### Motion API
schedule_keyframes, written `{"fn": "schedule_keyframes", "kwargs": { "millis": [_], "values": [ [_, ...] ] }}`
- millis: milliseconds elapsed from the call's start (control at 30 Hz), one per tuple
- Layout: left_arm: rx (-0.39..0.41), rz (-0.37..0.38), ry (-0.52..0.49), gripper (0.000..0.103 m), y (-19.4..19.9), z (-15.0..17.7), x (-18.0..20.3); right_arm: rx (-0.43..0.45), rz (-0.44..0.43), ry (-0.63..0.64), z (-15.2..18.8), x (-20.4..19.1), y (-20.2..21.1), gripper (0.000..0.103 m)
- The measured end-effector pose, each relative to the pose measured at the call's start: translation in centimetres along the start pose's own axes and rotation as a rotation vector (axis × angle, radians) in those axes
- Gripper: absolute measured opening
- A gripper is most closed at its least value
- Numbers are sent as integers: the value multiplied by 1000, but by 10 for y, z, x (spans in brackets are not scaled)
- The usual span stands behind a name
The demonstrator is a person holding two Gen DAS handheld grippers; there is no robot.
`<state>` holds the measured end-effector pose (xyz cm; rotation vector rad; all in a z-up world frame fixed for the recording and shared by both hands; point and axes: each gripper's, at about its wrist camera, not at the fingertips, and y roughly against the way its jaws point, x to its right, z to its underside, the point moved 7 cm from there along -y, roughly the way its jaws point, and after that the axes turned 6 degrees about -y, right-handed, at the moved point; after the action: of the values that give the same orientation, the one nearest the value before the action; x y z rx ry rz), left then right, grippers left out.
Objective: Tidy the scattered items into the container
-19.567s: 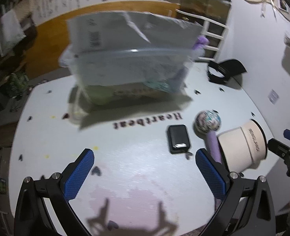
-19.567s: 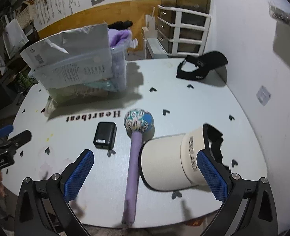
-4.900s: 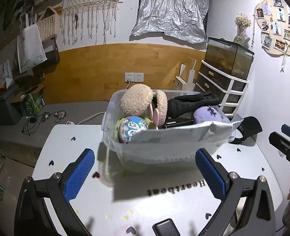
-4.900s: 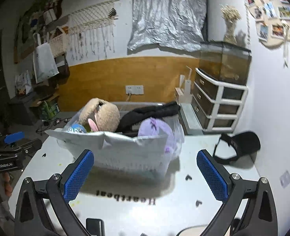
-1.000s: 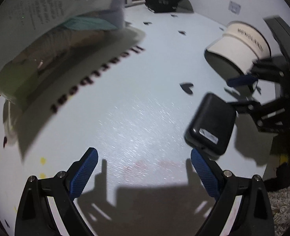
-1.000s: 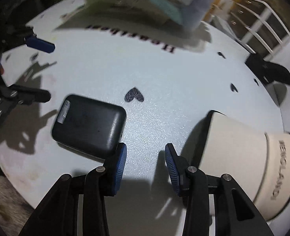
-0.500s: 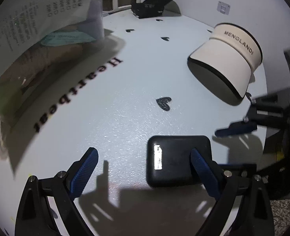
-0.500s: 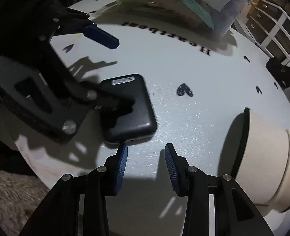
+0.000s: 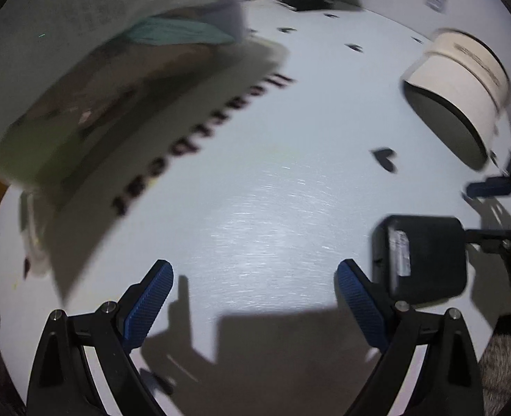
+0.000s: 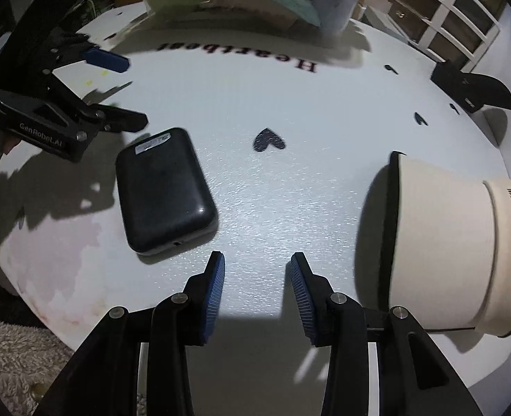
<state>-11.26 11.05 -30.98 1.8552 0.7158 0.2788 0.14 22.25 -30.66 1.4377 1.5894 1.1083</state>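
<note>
A black power bank (image 10: 163, 192) lies flat on the white round table (image 10: 290, 190); it also shows in the left wrist view (image 9: 423, 260), just right of my left gripper's right finger. My left gripper (image 9: 255, 298) is open and empty over bare table. My right gripper (image 10: 257, 287) is partly open and empty, with the power bank to its left and a cream visor cap (image 10: 456, 242) to its right. The clear plastic container (image 9: 99, 62) with a paper-wrapped front stands at the table's far side and looks blurred.
A black visor cap (image 10: 473, 88) lies at the far right edge. The cream cap also shows in the left wrist view (image 9: 459, 83). White drawers (image 10: 446, 10) stand behind the table. Carpet lies below the table's near edge. Black heart stickers dot the tabletop.
My left gripper has swung left, so the power bank now lies outside its right finger instead of between the fingers. My right gripper has shifted slightly; the power bank has turned on the table.
</note>
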Motion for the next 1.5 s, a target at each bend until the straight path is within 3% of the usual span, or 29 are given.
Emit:
{"fn": "schedule_keyframes", "kwargs": {
  "millis": [67,233,300,333,367,400,533,833,867,1100,1333,1367,1500],
  "values": [
    [3,40,-45,95,0,0,11,-2,-12,2,-2,-4,0,41],
    [13,55,-48,96,1,0,11,-10,-8,39,-1,-9,3,43],
    [17,58,-41,96,3,1,11,1,9,82,2,-10,12,53],
    [20,59,-38,96,3,1,11,18,26,116,3,-12,19,73],
    [22,59,-35,96,3,1,11,40,39,151,3,-14,26,86],
    [24,60,-32,96,3,0,11,64,38,202,3,-20,35,87],
    [33,65,-18,96,5,3,11,29,-5,316,3,-39,30,87],
    [38,71,-9,96,9,8,11,6,-105,364,-23,-55,-10,87],
    [39,73,-4,96,9,8,11,-7,-113,372,-23,-57,-13,82],
    [62,118,116,96,21,18,4,-47,-188,295,-30,-55,-17,62],
    [76,158,210,96,37,32,8,-60,-173,190,-37,-51,-18,62],
    [76,177,231,96,39,33,10,-61,-176,173,-37,-50,-17,62],
    [87,373,411,96,44,32,18,-30,-155,159,-39,-50,-14,61]
  ]
}}
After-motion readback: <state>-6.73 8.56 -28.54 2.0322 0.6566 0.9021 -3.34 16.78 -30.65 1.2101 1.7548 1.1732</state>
